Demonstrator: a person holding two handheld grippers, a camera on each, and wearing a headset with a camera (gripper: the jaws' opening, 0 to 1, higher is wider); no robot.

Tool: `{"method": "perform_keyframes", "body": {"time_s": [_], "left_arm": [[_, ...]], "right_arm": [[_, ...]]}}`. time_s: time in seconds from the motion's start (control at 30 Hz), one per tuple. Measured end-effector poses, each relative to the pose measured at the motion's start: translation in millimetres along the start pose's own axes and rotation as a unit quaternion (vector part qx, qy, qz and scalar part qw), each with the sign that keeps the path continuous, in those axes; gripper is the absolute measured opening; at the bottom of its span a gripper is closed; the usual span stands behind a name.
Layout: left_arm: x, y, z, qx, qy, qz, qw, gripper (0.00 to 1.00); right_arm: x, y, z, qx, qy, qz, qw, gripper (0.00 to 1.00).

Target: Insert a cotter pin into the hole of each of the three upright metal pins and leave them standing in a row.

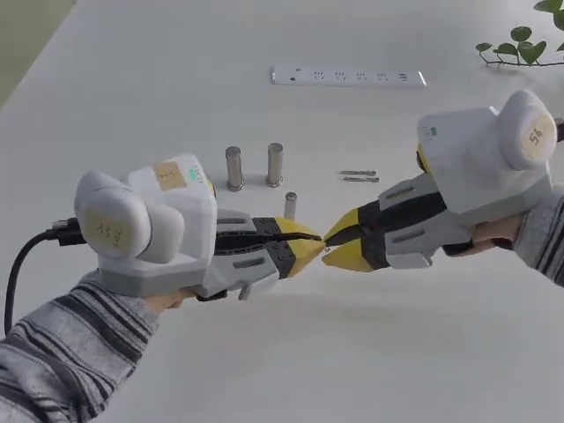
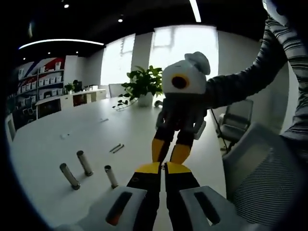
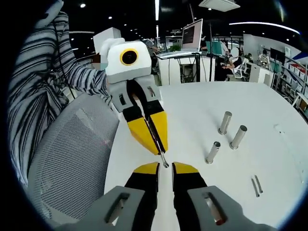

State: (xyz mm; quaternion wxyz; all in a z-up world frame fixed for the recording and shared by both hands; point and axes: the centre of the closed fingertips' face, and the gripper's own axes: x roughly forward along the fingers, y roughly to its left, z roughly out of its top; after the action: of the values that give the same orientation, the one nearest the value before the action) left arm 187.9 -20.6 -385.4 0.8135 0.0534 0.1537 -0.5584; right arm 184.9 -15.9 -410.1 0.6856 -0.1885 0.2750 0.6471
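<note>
Just in front of the short metal pin (image 1: 290,204), above the white table (image 1: 264,361), the two tools meet tip to tip. The left hand-held gripper (image 1: 310,250) has its yellow jaws pressed together on a thin cotter pin (image 3: 162,157), which lies along them and pokes out past their tips. The right hand-held gripper (image 1: 335,247) faces it with its jaws a little spread, and the pin's free end sits at the gap between them. The short metal pin stands upright, and behind it to the left two taller metal pins (image 1: 234,167) (image 1: 275,164) stand side by side. Behind it to the right, two spare cotter pins (image 1: 359,176) lie flat, close together. Well beyond it lies a white power strip (image 1: 348,77).
</note>
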Motion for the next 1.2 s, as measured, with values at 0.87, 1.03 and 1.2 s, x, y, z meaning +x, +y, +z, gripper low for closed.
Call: {"method": "perform_keyframes", "body": {"time_s": [0.87, 1.03, 1.2], "left_arm": [[0.6, -0.4, -7.8, -0.003, 0.014, -0.001, 0.9999, 0.00], [0.9, 4.4, -8.7, -0.005, 0.012, 0.013, 0.9998, 0.00], [1.2, 13.8, -9.8, -0.010, 0.009, 0.040, 0.9991, 0.02]], "right_arm": [[2.4, 3.4, -0.3, -0.062, 0.033, -0.004, 0.9975, 0.00], [2.4, -3.1, -3.0, -0.080, 0.044, -0.012, 0.9958, 0.00], [3.2, -9.1, -5.9, -0.078, 0.055, -0.022, 0.9951, 0.00]]}}
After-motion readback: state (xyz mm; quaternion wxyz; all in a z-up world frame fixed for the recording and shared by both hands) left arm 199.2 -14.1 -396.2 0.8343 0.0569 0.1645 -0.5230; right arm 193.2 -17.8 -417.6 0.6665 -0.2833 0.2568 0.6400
